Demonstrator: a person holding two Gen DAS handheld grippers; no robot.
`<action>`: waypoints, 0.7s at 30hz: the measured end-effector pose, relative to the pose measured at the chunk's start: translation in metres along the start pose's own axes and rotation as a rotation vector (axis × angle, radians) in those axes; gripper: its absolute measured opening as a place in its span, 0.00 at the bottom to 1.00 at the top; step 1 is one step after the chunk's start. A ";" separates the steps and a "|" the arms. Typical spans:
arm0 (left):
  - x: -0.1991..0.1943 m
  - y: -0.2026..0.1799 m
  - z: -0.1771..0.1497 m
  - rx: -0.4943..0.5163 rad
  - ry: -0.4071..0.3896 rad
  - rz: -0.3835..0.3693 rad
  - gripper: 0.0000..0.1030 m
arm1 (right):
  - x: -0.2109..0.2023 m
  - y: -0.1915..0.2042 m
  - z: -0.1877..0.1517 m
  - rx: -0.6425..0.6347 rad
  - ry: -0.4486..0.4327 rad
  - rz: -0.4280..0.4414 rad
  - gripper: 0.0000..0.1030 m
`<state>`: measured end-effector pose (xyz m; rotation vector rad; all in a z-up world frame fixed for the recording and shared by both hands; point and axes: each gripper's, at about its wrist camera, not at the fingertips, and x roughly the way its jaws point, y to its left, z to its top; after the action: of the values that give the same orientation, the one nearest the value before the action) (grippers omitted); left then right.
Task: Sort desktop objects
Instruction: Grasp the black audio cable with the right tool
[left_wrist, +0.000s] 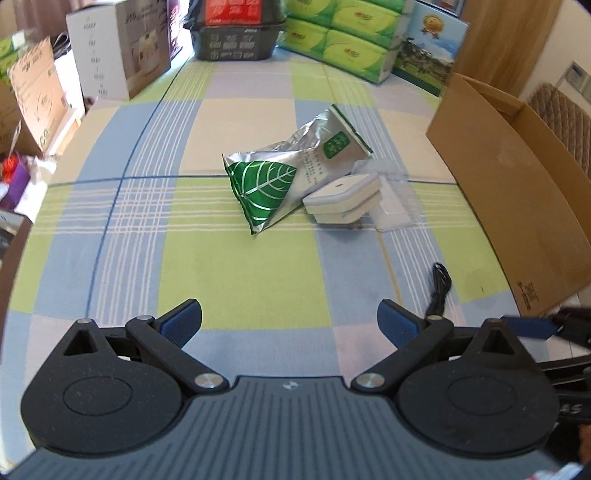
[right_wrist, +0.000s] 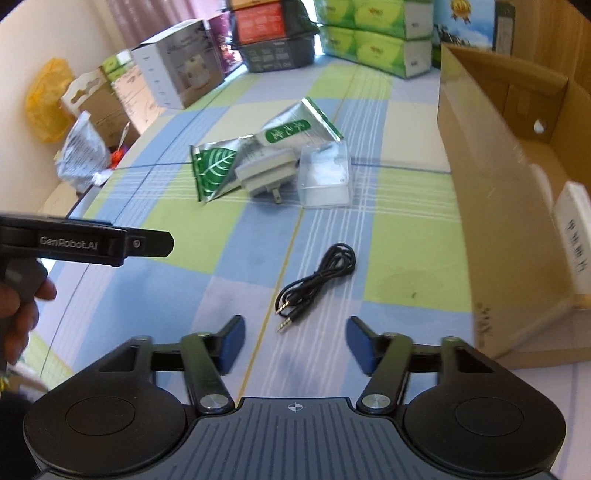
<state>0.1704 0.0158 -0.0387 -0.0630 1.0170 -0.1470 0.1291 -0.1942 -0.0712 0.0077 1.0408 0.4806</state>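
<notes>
1. Your left gripper (left_wrist: 290, 323) hovers above the checked tablecloth (left_wrist: 240, 273) with its blue-padded fingers spread wide and nothing between them.
2. Your right gripper (right_wrist: 295, 341) is likewise spread apart and empty, low over the cloth, with the black audio cable (right_wrist: 317, 284) lying just ahead of its fingertips, not touching them.
3. In the left wrist view only one loop of that cable (left_wrist: 439, 290) shows, just beyond the right-hand finger.
4. Farther up the table lies a silver foil pouch (left_wrist: 280, 181) with a green leaf print, crumpled and tilted.
5. A white plug adapter (left_wrist: 343, 199) rests against the pouch's near edge; from the right wrist view its prongs point toward you.
6. A clear plastic case (right_wrist: 325, 177) sits just beside the adapter, on the side toward the box.
7. The open cardboard box (right_wrist: 491, 177) stands along the right edge of the table, near the cable; a white item (right_wrist: 576, 236) leans inside it.
8. Your left hand (right_wrist: 18, 314) shows at the left edge of the right wrist view, holding the other gripper's handle.
9. Stacked cartons and green tissue packs (left_wrist: 347, 40) line the far end of the table.
</notes>
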 end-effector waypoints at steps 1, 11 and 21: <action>0.005 0.001 0.001 -0.011 0.000 -0.002 0.97 | 0.006 -0.003 0.000 0.012 -0.004 -0.003 0.46; 0.042 0.004 0.004 -0.016 -0.014 0.021 0.97 | 0.044 -0.012 0.013 0.048 -0.040 -0.022 0.43; 0.053 0.004 0.003 -0.026 -0.006 -0.010 0.96 | 0.052 -0.012 0.018 -0.021 -0.078 -0.073 0.25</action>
<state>0.2002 0.0119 -0.0821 -0.0918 1.0132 -0.1428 0.1701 -0.1813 -0.1082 -0.0299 0.9564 0.4221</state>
